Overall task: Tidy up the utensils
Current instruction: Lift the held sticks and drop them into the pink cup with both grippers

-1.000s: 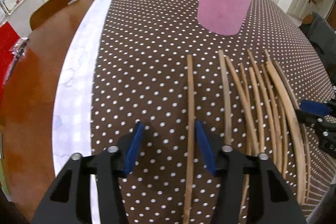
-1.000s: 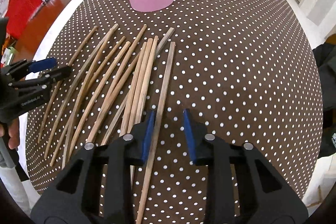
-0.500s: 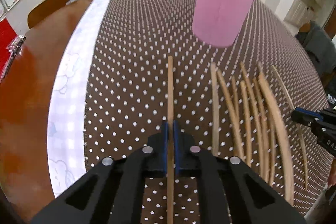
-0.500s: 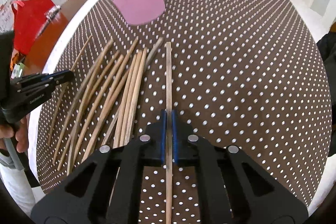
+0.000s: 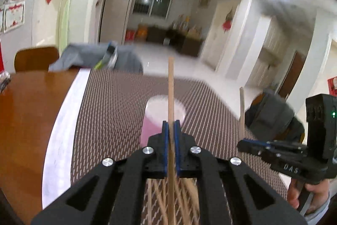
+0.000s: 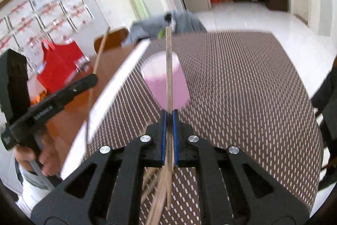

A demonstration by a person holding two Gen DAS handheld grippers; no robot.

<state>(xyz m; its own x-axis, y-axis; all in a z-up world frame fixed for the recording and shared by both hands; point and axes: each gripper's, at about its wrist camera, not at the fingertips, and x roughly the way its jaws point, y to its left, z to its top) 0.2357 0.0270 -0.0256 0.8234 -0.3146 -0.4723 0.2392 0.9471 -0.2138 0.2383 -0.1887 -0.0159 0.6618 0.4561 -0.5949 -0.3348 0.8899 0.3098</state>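
1. Table (image 5: 118,102) and its dotted cloth now lie well below both tongs.
2. Cup (image 5: 155,119) stands ahead, awaiting sticks.
3. Left tongs (image 5: 171,134) have lifted one chopstick (image 5: 171,85); right tongs (image 6: 169,125) likewise grip another stick (image 6: 168,60).

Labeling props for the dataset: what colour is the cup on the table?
Pink. The cup shows best in the right wrist view, though motion-blurred.
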